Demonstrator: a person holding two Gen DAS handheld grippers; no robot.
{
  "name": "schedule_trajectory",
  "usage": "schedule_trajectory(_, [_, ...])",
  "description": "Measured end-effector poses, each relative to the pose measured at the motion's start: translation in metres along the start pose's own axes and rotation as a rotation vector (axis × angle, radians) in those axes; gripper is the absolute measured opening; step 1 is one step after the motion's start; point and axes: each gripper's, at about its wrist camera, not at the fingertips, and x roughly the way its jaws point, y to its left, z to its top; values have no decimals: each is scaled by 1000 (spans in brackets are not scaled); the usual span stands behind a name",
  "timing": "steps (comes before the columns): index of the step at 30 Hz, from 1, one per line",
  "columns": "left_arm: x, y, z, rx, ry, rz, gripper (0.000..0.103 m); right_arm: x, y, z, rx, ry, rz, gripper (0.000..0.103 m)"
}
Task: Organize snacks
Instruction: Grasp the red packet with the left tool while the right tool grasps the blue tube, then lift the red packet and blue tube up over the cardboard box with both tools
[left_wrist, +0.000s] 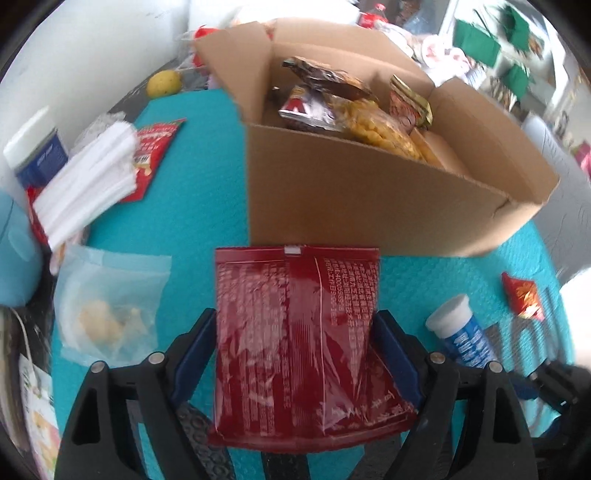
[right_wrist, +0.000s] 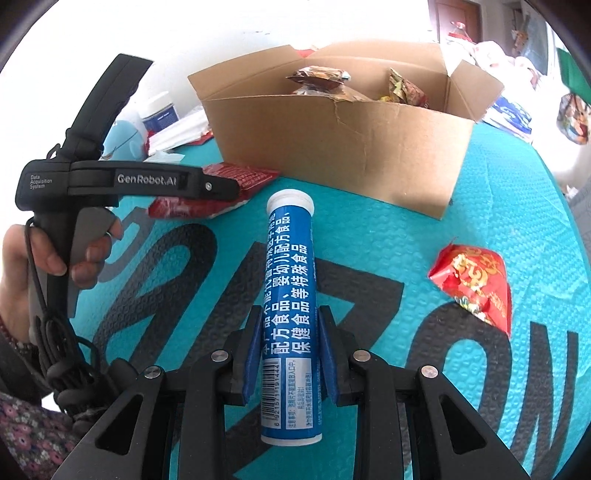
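Two grippers, each loaded. Left gripper (left_wrist: 295, 332): jaws spread wide, blue pads against both side edges of a dark red snack pouch (left_wrist: 299, 343), printed back facing up, top seam pointing far toward the cardboard box (left_wrist: 369, 206). Pouch just near of the box's front wall, over the teal mat (left_wrist: 207, 155). Right gripper (right_wrist: 290, 347): jaws drawn in narrow, clamped on a blue tube (right_wrist: 290, 314) with white cap at the far end, barcode end sticking out near. Tube lengthwise over the mat's black lettering, pointing toward the box.

Outward from there: box open-topped, flaps up, already holding several snack bags (left_wrist: 354, 110), among them a yellow puffed one. Right of the tube, lying loose on the mat, a small red and gold packet (right_wrist: 476, 284). Left of the pouch, a clear bag (left_wrist: 110, 314) with pale pieces inside; farther left, a stack of white napkins (left_wrist: 88, 188) over another red packet. Far left, a yellow fruit (left_wrist: 164, 83). From the right wrist view, a hand (right_wrist: 55, 254) around the left gripper's handle.
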Motion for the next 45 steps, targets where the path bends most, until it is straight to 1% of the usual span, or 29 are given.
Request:
schedule_trajectory(3, [3,-7,2,33,6,25,85,6,1,5,20,-9,-14,28])
schedule_trajectory(5, [5,-12,3,54,4,58,85,9,2,7,26,-14,-19,28])
schedule_trajectory(7, [5,-14,1,61,-12,74,84,12,4,9,23,-19,-27,29])
schedule_trajectory(8, [4,-14,-1,59,-17,72,83,11,5,8,19,-21,-32,29])
schedule_trajectory(10, [1,-16,-4,66,-21,66,76,11,5,6,19,-24,-37,29])
schedule_trajectory(12, [-3,-18,-10,73,-22,60,75,10,4,5,36,-28,-38,28])
schedule_trajectory(15, [-8,-27,-21,102,-17,41,74,6,-2,1,91,-41,-36,28])
schedule_trajectory(17, [-16,-25,-28,132,-8,28,75,4,-5,-2,109,-41,-42,28])
schedule_trajectory(22, [-27,-40,-51,173,10,3,75,-3,-3,-11,92,-29,-74,28])
schedule_trajectory(25, [-31,-45,-58,202,2,1,75,-9,-3,-17,92,-19,-77,28])
schedule_trajectory(29, [-30,-41,-63,180,-22,-4,78,-14,-6,-26,108,-20,-72,28])
schedule_trajectory(33, [-30,-43,-64,187,-30,1,83,-15,-5,-28,110,-26,-76,28])
schedule_trajectory(35, [-29,-42,-66,188,-42,3,89,-16,-5,-28,112,-27,-77,28])
schedule_trajectory(37, [-25,-38,-66,171,-47,16,103,-15,-5,-28,112,-28,-78,28])
schedule_trajectory(38, [-24,-35,-65,161,-56,9,103,-15,-5,-28,113,-28,-78,28])
schedule_trajectory(40, [-23,-36,-64,178,-51,11,103,-15,-5,-28,116,-29,-78,28])
schedule_trajectory(42, [-23,-35,-64,173,-46,10,103,-15,-5,-27,113,-28,-80,28])
schedule_trajectory(45, [-24,-35,-66,169,-64,8,103,-14,-4,-26,104,-27,-85,28])
